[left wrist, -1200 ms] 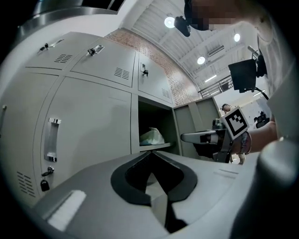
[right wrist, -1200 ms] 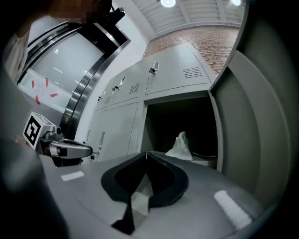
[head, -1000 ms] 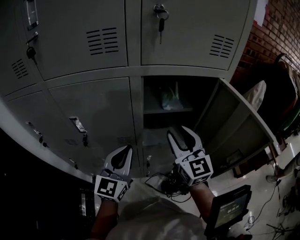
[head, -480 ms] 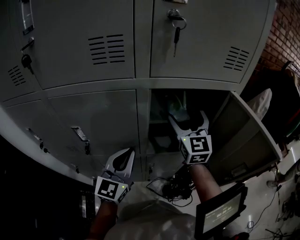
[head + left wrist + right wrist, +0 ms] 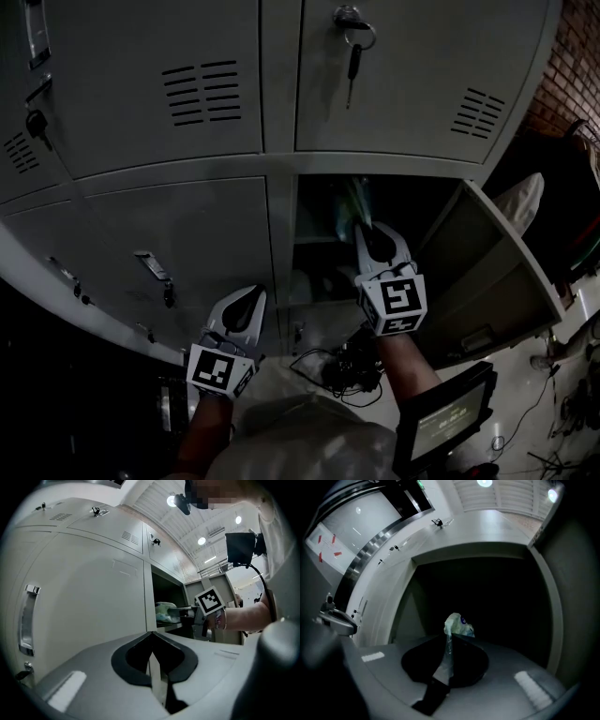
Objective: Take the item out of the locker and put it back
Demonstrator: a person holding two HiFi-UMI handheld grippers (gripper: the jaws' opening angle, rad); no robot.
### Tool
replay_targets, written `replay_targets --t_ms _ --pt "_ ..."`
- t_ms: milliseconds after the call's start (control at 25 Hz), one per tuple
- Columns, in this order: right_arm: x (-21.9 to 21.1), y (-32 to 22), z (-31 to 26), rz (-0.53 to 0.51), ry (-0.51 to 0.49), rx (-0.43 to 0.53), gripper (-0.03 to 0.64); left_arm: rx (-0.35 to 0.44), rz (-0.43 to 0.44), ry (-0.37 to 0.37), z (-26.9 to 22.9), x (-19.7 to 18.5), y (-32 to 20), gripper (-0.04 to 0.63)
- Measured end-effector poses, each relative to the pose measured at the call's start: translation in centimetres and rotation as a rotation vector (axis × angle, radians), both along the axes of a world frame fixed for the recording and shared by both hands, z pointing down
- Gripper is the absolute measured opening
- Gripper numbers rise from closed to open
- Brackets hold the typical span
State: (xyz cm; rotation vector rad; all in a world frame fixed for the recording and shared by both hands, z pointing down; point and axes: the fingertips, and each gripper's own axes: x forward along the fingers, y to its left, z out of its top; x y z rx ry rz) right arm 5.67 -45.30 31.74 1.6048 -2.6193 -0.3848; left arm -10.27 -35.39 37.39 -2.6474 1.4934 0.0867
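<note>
A pale green plastic bag [image 5: 458, 624] lies on the shelf inside the open lower locker compartment [image 5: 323, 253]. My right gripper [image 5: 449, 638] reaches into that compartment, and its jaws are shut on a thin edge of the bag. From the head view the right gripper [image 5: 371, 231] points at the bag [image 5: 354, 199] in the dark opening. The left gripper view shows the bag [image 5: 164, 611] at the right gripper's tips. My left gripper [image 5: 249, 298] hangs lower left, before a closed locker door, shut with nothing in it [image 5: 153, 654].
The compartment's door [image 5: 487, 272] stands swung out to the right. Keys [image 5: 353, 52] hang in the upper locker's lock. A brick wall [image 5: 572, 75] is at the far right. Cables [image 5: 342, 367] lie on the floor and a small screen [image 5: 448, 417] sits at the lower right.
The right gripper went forward into the open compartment, spread its jaws wide at the mouth, then closed them on the bag. The left gripper stayed about where it was.
</note>
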Motion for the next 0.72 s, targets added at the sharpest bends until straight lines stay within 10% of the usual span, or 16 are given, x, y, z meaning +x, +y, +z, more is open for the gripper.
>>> replay_targets --t_ms 720 --pt "0.5 16.3 2.2 -0.005 -0.071 0.007 0.008 -0.020 0.069 0.036 0.7 1.0 8.0 0.005"
